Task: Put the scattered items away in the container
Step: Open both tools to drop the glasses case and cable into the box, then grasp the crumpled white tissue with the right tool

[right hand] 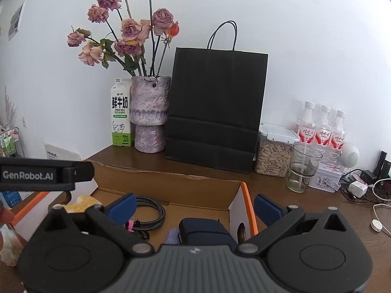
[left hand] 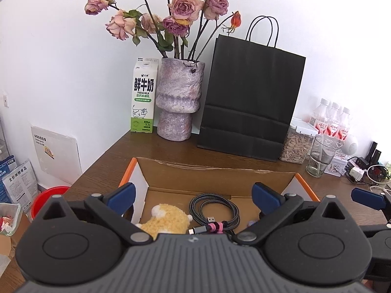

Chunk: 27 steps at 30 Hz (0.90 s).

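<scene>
Currently both grippers hover spread and empty over the cardboard box [left hand: 215,168]; coiled cable [left hand: 215,207], plush toy [left hand: 168,219] and dark pouch [right hand: 205,229] lie inside, pouch nearest right gripper [right hand: 195,207], left gripper [left hand: 193,195] over cable

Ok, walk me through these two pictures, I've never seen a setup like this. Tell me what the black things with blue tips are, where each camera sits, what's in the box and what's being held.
There is no robot: a person holds a two-finger gripper in each hand, and each carries a fisheye camera looking along its blue fingers. One picture is from the left gripper, the other from the right gripper. Both are open and hold nothing.

They hover over an open cardboard box on a brown wooden table. Inside lie a yellow plush toy, a coiled braided cable and a dark blue pouch.

Behind stand a milk carton, a vase of dried roses, a black paper bag, a seed jar, a glass and water bottles.
</scene>
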Available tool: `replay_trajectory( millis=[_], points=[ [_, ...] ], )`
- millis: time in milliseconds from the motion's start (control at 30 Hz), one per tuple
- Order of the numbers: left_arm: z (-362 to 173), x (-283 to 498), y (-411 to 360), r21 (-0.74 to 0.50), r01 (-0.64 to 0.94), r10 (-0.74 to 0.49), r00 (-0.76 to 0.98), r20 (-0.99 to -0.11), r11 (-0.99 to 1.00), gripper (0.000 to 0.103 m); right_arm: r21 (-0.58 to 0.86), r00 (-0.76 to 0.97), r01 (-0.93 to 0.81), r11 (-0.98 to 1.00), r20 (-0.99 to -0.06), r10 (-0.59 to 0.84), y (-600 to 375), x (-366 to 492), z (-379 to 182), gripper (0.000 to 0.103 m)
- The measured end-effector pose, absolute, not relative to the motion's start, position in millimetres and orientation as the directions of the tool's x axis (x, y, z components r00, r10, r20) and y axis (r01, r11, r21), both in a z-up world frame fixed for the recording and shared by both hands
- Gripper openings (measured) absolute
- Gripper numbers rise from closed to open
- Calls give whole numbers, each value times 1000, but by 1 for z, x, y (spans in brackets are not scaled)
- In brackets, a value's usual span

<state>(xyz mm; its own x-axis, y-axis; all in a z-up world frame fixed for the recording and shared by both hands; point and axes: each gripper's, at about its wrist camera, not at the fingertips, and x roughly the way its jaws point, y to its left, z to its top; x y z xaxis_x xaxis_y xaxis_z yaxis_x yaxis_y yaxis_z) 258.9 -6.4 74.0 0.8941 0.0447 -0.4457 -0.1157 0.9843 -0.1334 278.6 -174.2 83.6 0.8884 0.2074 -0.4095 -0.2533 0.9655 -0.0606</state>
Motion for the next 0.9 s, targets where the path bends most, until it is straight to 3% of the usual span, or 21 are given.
replay_trajectory(
  millis=[900],
  points=[
    [91, 138, -7, -91, -29, -5, 937, -349, 995, 103, -96, 904, -312, 945, -336, 265, -196, 152, 102, 103]
  ],
)
